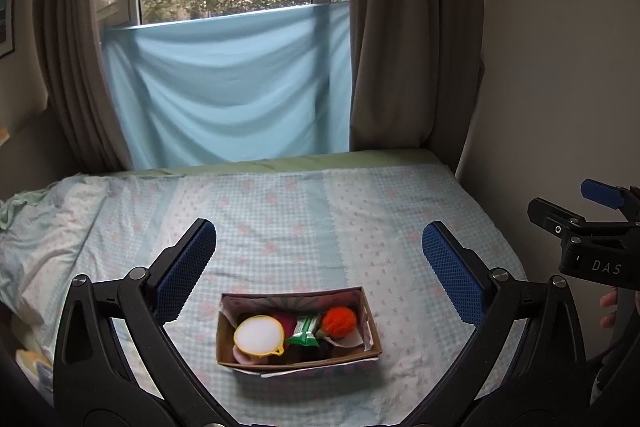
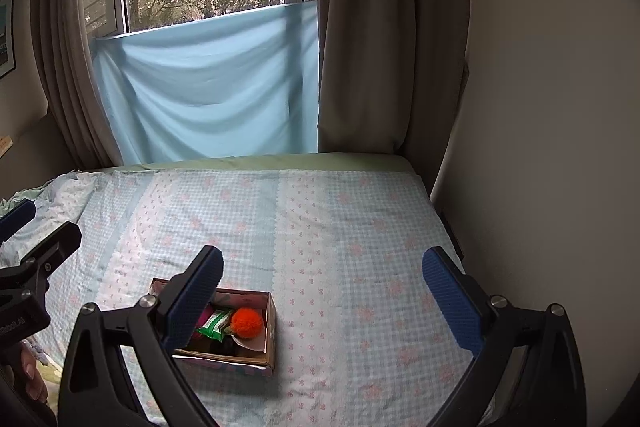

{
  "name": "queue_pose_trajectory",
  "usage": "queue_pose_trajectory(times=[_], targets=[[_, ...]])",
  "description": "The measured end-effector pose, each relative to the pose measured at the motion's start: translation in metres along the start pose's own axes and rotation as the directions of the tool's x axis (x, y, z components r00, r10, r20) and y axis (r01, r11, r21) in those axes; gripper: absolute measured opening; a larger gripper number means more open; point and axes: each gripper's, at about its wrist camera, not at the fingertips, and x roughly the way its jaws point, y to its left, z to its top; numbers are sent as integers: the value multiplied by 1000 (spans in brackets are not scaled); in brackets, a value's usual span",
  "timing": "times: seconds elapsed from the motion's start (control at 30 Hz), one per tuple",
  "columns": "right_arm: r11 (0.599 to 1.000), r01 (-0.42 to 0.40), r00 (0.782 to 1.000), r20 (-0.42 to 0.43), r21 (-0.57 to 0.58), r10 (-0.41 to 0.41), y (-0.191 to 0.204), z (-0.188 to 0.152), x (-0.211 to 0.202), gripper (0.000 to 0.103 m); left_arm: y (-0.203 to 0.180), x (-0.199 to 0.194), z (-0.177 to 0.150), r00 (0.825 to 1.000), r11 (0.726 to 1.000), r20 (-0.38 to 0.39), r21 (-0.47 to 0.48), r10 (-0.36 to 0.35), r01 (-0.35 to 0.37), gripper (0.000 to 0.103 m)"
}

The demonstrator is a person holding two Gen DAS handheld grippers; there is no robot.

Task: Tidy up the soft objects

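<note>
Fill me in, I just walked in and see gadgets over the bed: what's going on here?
A person holds a gripper in each hand above a bed, sorting soft objects. The left gripper and right gripper both have their jaws wide open and hold nothing. A cardboard box sits on the checked sheet, already containing an orange pompom, a green packet and a yellow-rimmed white round item. Neither gripper touches the box.
</note>
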Motion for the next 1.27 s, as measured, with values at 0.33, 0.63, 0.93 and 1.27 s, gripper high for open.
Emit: queue_pose_trajectory(times=[0.33,0.63,0.93,1.27], targets=[[1000,-4,1000,0,2,4,0,1,1,99,-1,-2,0,1000,1000,7,1,8,-8,103],[1000,-5,1000,1,1,5,0,1,1,99,-1,-3,-1,1000,1000,6,-4,23,-23,103],[1000,-4,1000,3,-1,4,0,0,1,99,-3,-5,-2,996,996,28,-2,87,-87,103],[1000,-5,999,-43,-16,4,-2,2,12,99,-4,6,-4,999,999,16,-35,32,-31,103]])
